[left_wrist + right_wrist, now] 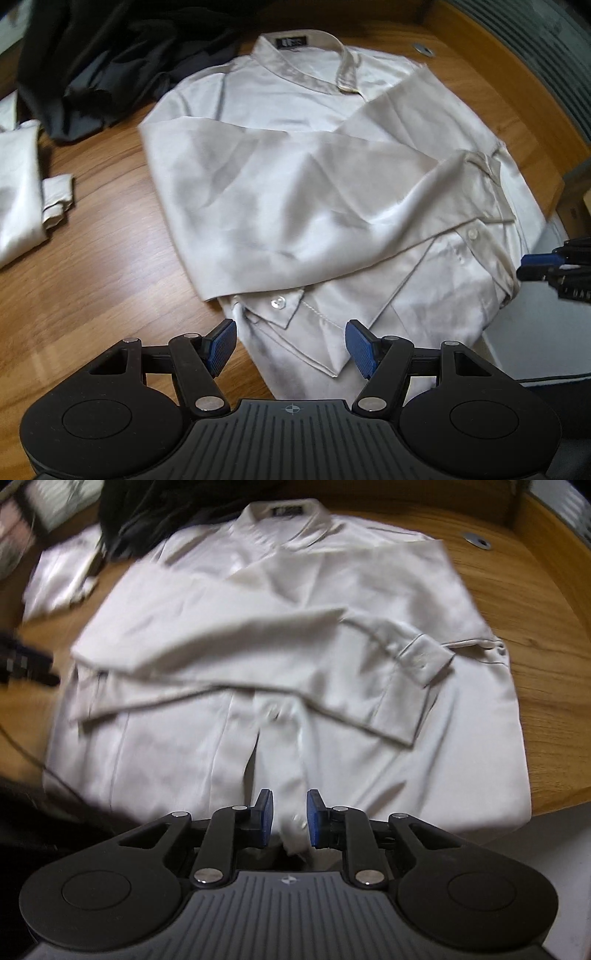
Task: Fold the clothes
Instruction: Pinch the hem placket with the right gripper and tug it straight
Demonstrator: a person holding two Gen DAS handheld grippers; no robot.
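Note:
A cream satin shirt lies flat on the wooden table, collar with its black label at the far end. Both sleeves are folded across the body, cuffs with buttons showing. My left gripper hovers open over the shirt's near left corner, nothing between its blue pads. The right gripper stands over the button placket near the hem, jaws narrowly apart, with fabric seen in the gap but not pinched. It also shows at the right edge of the left wrist view.
A heap of dark clothes lies at the far left, touching the shirt's shoulder. A folded cream garment sits left of the shirt. A metal grommet is set in the table far right. The table edge runs close by the shirt's right side.

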